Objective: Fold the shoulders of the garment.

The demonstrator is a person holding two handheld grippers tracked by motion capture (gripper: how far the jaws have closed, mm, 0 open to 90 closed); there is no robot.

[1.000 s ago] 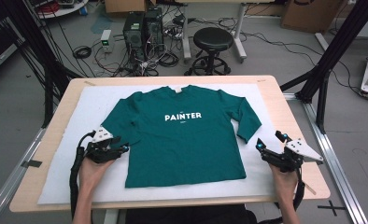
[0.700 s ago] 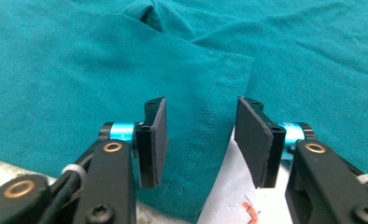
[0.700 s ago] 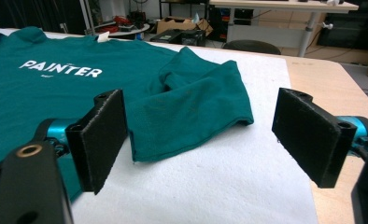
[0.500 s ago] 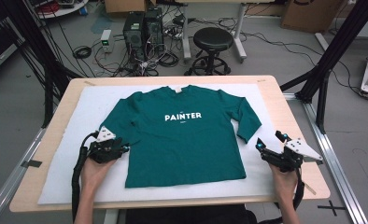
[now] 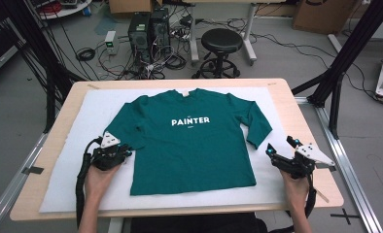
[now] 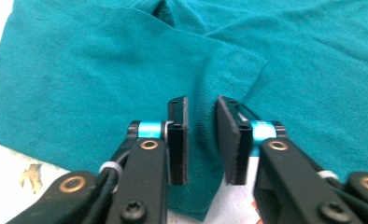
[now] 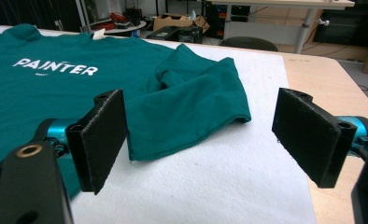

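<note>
The left gripper (image 6: 201, 140) has just been closing its jaws on a raised fold of the green shirt's (image 6: 102, 79) sleeve hem — cloth sits bunched between the pads (image 6: 178, 140), white mat (image 6: 4, 161) near left

Black tongs (image 6: 201, 140) w/ blue collars, brass rivets

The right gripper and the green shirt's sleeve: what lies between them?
Nothing but bare white mat. In the right gripper view, the right gripper stands open short of the sleeve.
</note>
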